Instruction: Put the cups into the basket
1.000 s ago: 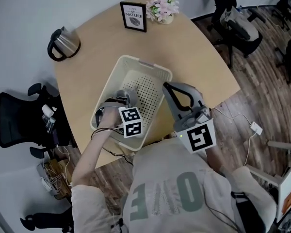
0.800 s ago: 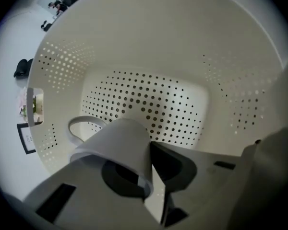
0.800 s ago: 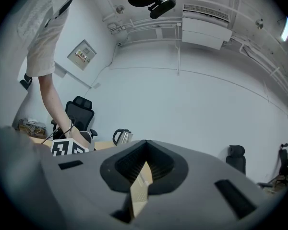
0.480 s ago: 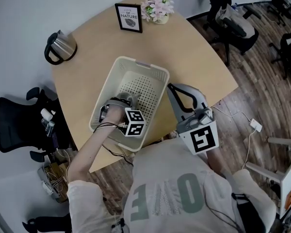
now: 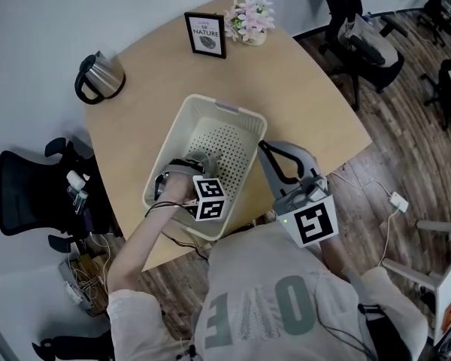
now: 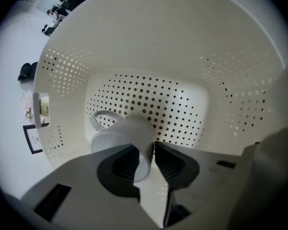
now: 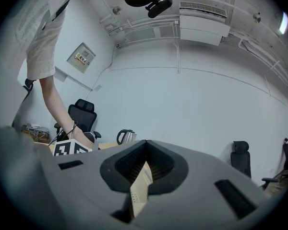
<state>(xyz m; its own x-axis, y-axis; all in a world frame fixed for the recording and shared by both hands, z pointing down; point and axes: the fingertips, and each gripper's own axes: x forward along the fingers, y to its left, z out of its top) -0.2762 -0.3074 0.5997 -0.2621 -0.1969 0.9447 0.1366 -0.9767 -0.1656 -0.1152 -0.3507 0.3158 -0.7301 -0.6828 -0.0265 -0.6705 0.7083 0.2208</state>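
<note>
Head view: the left claw (image 5: 202, 159) dips inside the cream basket (image 5: 233, 111) on the counter (image 5: 301, 89); the right claw (image 5: 264, 147) meets the basket's right rim. Left gripper view: claw pinching a white cup (image 6: 127, 135) by its wall, over the basket's perforated floor. Right gripper view: claw clamped on the basket's rim.

The basket (image 5: 182, 119) is set on the table (image 5: 301, 89), the kettle (image 5: 101, 77) behind it to the left, the picture frame (image 5: 206, 34) and flowers (image 5: 249, 19) at the far edge. The cup (image 6: 120, 135) is held inside the basket.
</note>
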